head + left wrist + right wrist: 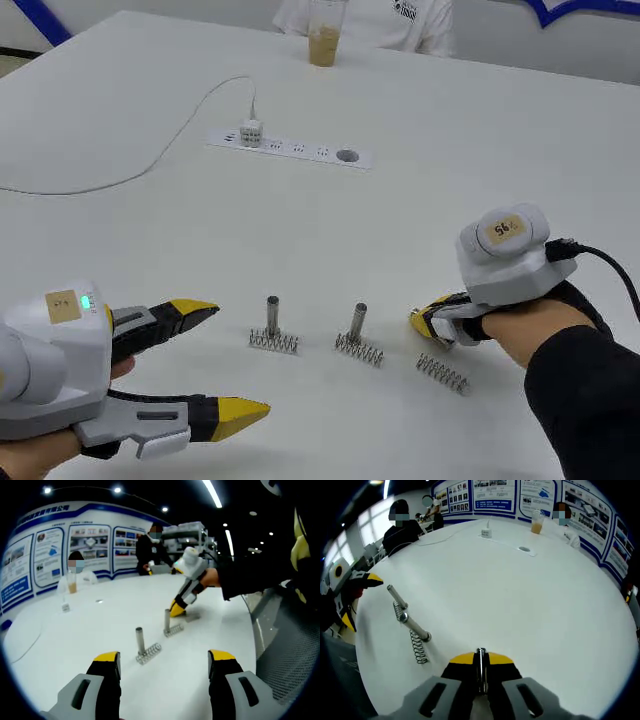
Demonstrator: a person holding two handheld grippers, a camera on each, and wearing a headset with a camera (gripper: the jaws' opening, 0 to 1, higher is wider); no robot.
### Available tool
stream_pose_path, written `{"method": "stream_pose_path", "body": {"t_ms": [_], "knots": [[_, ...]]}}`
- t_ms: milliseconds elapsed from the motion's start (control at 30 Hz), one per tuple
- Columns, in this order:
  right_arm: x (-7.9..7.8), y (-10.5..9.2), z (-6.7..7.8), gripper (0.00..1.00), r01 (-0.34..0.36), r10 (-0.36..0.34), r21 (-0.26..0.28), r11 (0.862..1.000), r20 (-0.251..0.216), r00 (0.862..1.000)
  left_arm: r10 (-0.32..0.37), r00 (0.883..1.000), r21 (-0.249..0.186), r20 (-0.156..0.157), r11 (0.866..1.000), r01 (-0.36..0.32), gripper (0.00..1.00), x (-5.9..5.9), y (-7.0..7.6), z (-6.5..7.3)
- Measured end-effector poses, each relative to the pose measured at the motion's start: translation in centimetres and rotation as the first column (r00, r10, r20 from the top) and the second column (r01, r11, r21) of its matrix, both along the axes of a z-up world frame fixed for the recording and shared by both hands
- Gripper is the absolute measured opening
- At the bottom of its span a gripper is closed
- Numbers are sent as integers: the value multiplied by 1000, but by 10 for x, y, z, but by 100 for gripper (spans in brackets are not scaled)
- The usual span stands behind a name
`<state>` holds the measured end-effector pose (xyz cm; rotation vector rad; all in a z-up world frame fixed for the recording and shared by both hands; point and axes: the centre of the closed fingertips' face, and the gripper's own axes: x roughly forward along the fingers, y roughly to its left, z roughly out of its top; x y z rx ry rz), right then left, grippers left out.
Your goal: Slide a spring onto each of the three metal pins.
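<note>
Left gripper [228, 360] sits low on the L side of the white table [420, 210]. Its jaws are wide apart w/ nothing in them, and in its own view the gap faces the pins. Next is the left pin [272, 314], standing up straight, w/ the left spring [274, 342] lying flat at its foot. Then the middle pin [358, 321], also standing, w/ the middle spring [359, 350] lying flat by its foot. No spring is on a pin yet. The right spring [443, 373] lies flat by itself, near the right gripper [422, 322] and just toward the person. In the head view that gripper's yellow tips are down near the table, but it's too small to tell what's in them. The right gripper view tells it: the jaws are squeezed tight on the third pin [480, 664], a thin shiny rod btwn the yellow tips. Far back are a power strip [290, 148] and a cup [325, 38] of tan drink.
</note>
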<state>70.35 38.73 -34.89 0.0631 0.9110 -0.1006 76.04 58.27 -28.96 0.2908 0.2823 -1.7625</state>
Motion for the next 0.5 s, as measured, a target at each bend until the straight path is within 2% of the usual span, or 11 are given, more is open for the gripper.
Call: {"method": "stream_pose_path", "body": {"t_ms": [200,500], "knots": [[-2,0,1,8,24,-24,8,1000,12,1000,3,1000,-1,2,1000,-3,72,1,1,1],[-4,3,20,9,41,-43,37,999,73,996,6,1000,-7,7,1000,-6,72,2,1,4]]}}
